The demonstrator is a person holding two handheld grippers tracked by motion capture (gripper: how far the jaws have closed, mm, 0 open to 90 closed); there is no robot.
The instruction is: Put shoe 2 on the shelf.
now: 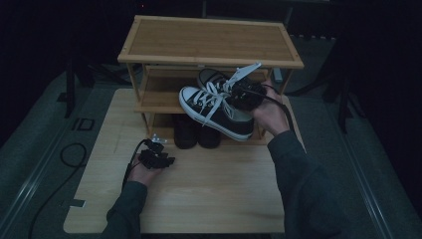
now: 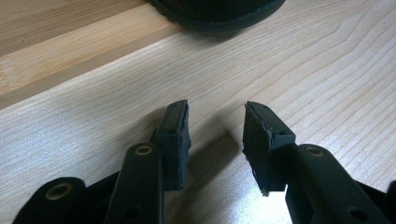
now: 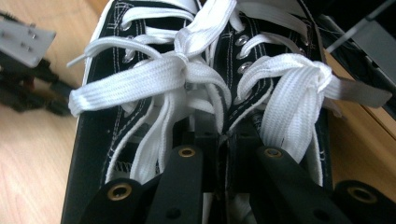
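A pair of black canvas sneakers [image 1: 215,112] with white laces and white toe caps hangs in the air in front of the bamboo shoe rack's [image 1: 209,41] middle shelf. My right gripper [image 1: 247,94] is shut on the inner collars of both sneakers [image 3: 140,84], pinching them together, and its jaws [image 3: 224,136] sit between the laces. My left gripper [image 1: 155,150] rests low on the wooden table [image 1: 209,194] in front of the rack's bottom shelf. Its jaws [image 2: 217,135] are open and empty, just above the table top [image 2: 317,70].
A second pair of dark shoes [image 1: 196,132] stands on the rack's bottom shelf; one dark toe [image 2: 219,11] lies just ahead of the left gripper, past the shelf's edge [image 2: 70,51]. The rack's top is bare. A cable [image 1: 72,154] lies left of the table.
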